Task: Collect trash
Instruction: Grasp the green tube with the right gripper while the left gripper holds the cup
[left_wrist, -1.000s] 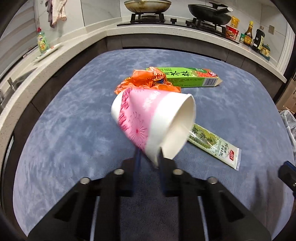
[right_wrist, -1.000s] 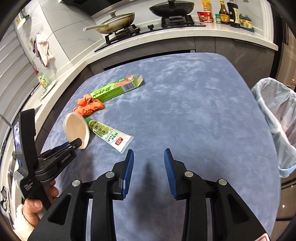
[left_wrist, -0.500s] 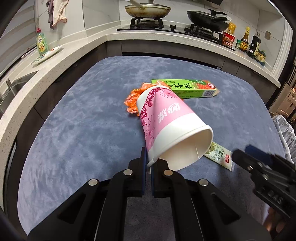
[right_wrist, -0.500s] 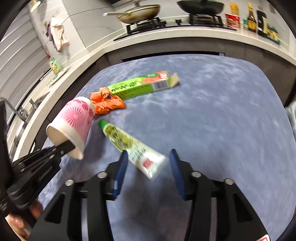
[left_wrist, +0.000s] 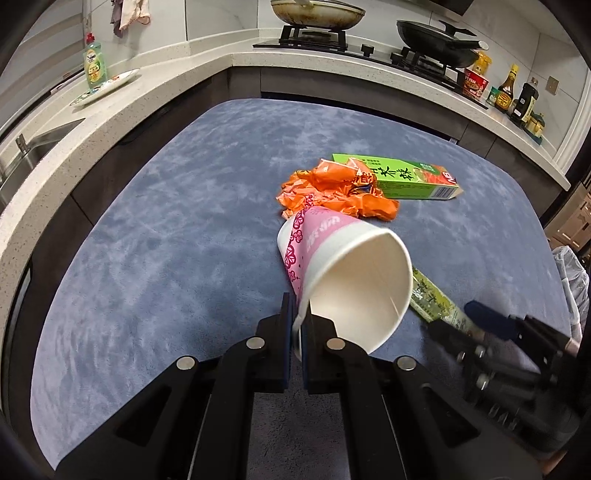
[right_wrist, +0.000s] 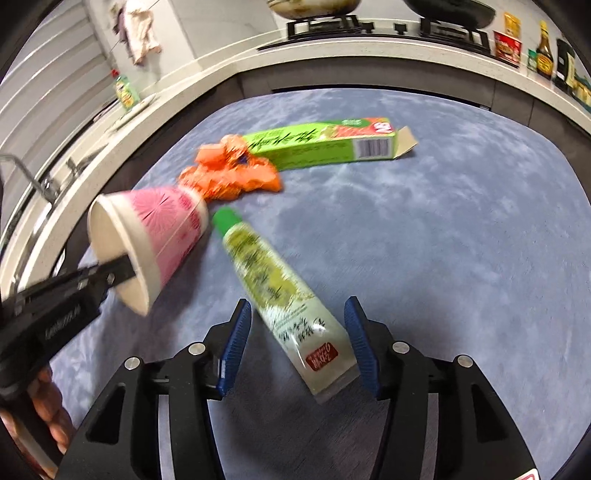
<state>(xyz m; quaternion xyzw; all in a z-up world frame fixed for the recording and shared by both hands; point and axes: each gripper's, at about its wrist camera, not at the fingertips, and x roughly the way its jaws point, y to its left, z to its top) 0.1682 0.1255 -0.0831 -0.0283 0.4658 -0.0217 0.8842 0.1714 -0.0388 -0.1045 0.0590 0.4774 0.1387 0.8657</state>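
Observation:
My left gripper (left_wrist: 295, 325) is shut on the rim of a pink and white paper cup (left_wrist: 343, 273) and holds it tilted above the blue table; the cup also shows in the right wrist view (right_wrist: 147, 236). My right gripper (right_wrist: 299, 339) is open, its fingers either side of the flat end of a green-capped tube (right_wrist: 280, 299) lying on the table, not touching. The tube (left_wrist: 436, 302) also shows in the left wrist view. A crumpled orange wrapper (left_wrist: 332, 192) and a green carton (left_wrist: 402, 177) lie further back, touching.
The blue table (left_wrist: 166, 240) is ringed by a white kitchen counter (left_wrist: 110, 122) with a hob, pans and bottles at the back. A sink is at the left. A white bin bag (left_wrist: 572, 280) shows at the right edge.
My right gripper has moved forward and left, so its open fingers now straddle the tube. My left gripper has lifted and turned the cup, its mouth now facing me.

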